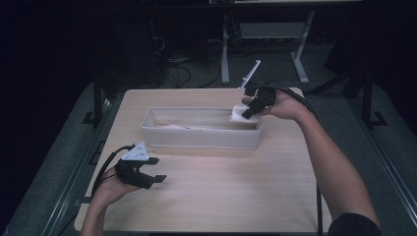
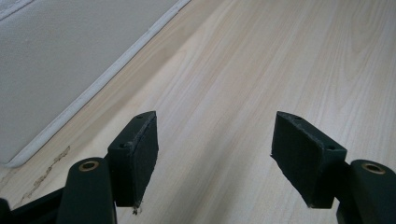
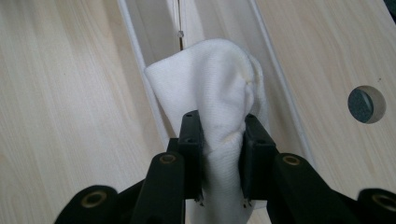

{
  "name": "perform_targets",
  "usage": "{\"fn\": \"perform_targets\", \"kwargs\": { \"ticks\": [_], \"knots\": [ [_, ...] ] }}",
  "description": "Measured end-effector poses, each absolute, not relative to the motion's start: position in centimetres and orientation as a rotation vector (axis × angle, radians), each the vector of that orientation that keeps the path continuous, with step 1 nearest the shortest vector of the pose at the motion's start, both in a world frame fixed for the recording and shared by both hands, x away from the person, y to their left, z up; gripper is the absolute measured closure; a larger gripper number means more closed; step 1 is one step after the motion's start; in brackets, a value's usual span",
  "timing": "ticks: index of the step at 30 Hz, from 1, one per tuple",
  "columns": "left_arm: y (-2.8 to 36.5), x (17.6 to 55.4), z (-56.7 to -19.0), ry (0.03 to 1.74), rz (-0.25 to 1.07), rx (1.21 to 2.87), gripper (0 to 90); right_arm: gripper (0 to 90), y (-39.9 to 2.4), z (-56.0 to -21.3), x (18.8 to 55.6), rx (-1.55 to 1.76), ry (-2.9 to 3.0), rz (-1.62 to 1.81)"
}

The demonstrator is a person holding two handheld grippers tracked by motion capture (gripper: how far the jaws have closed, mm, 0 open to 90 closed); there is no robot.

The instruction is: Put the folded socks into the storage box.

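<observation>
The right gripper (image 3: 219, 154) has its two black jaws pinched on a white sock (image 3: 210, 88), the cloth bunched between the pads and squeezed narrow there. In the right gripper view the sock sits in the middle of the frame, and its long axis runs from the bottom edge upward. Its rounded end points to the top of the frame, and its other end passes down between the jaws and out of the frame. The free, puffed part lies just beyond the jaw tips, over the long channel of a white tray (image 3: 140, 60) that runs up toward the top of the frame.

In the high view the right gripper (image 1: 248, 110) is right of centre in the upper half of the frame, at the right end of the tray (image 1: 196, 137). The sock (image 1: 238, 116) shows as a small white lump just left of and below the jaws, at the tray's right end wall. A pale flat thing lies along the tray's floor; what it is cannot be told.

The left gripper (image 1: 156, 169) is in the lower left of the frame, just above the wooden table (image 1: 236, 196), well apart from the sock. In the left gripper view its jaws stand wide apart with bare table between them, holding nothing.
</observation>
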State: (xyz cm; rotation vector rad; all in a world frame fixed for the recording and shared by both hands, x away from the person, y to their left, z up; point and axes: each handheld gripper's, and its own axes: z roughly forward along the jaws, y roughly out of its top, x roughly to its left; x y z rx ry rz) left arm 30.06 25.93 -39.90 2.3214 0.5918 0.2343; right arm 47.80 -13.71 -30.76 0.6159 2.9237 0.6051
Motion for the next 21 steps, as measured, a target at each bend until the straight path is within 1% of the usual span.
{"fn": "perform_targets", "kwargs": {
  "ticks": [21],
  "knots": [
    [26.20, 29.99, -39.79, 0.599, 0.244, 2.311, 31.2, 73.1, -13.59, -31.79, 48.47, 0.643, 2.946, 0.569]
  ]
}}
